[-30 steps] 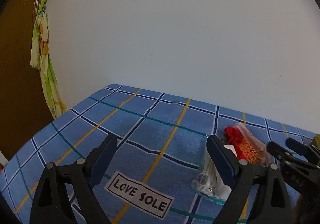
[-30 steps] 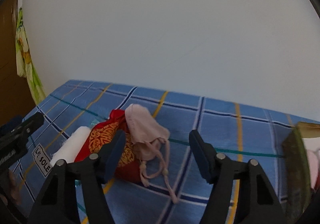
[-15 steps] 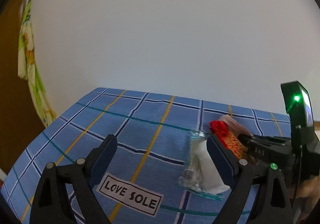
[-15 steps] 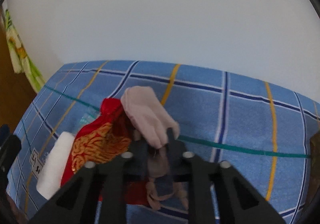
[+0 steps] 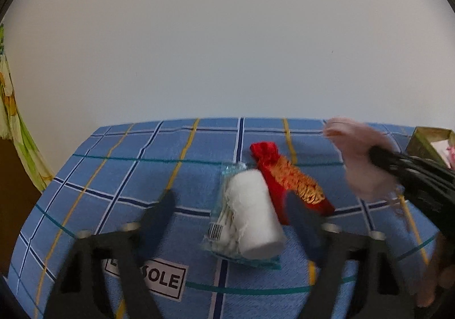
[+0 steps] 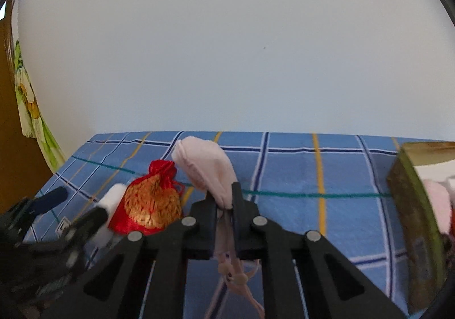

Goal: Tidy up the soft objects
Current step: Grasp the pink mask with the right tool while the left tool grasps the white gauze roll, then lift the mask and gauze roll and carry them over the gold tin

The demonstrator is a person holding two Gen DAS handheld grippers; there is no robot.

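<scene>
Pink, limp and light, mask (image 6: pixel 203 166) pinched at its lower edge in shut right gripper (image 6: pixel 224 205) near cloth's (image 6: pixel 287 174) far edge; white roll (image 5: pixel 254 215) mid-cloth, squashy, between half-open, just-narrowing left gripper (image 5: pixel 227 205), best grasped across its middle.

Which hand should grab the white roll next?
Left. Its gripper has the white roll between its closing fingers, not yet touching. The right gripper is busy holding the pink mask.
</scene>
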